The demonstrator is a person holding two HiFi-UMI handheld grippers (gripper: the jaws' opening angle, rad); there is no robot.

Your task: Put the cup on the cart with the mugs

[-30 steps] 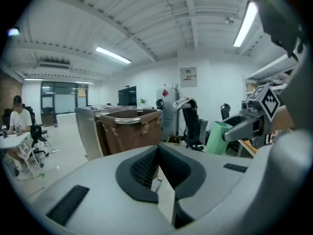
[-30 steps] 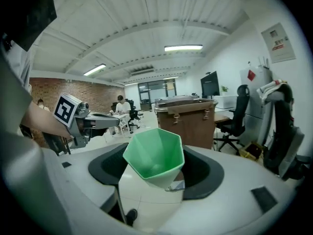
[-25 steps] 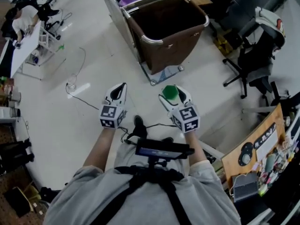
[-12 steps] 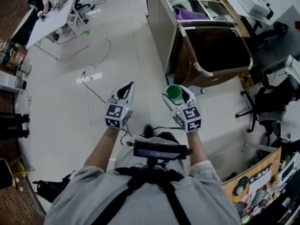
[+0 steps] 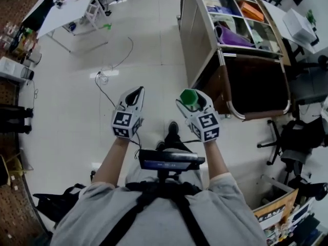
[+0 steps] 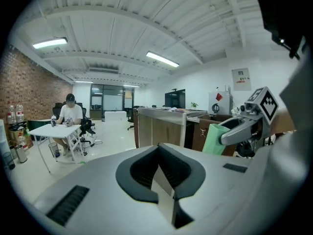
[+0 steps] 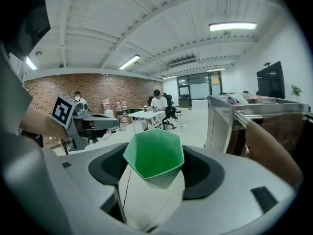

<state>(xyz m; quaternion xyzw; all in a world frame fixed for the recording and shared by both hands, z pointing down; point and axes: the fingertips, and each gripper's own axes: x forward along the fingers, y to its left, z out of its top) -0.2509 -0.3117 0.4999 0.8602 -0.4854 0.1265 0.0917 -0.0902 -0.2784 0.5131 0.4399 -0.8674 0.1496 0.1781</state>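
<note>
A green cup (image 5: 187, 100) with angular sides sits upright between the jaws of my right gripper (image 5: 190, 97), which is shut on it. In the right gripper view the cup (image 7: 154, 158) fills the gap between the pads, mouth toward the camera. My left gripper (image 5: 134, 92) is held level beside it, shut and holding nothing; its jaws (image 6: 161, 180) meet at the tips. The grey metal cart (image 5: 197, 45) stands ahead to the right, with a compartmented top holding purple and orange things. I cannot make out mugs on it.
A brown bin (image 5: 256, 86) hangs on the cart's near end. Office chairs (image 5: 289, 142) stand at the right. A white table (image 5: 66, 14) with a seated person is far left, and a cable (image 5: 110, 70) trails over the pale floor between.
The view has swung round: the cart and brown bin have shifted from upper centre to the upper right. Both grippers keep their places in front of the body, the cup still held.
</note>
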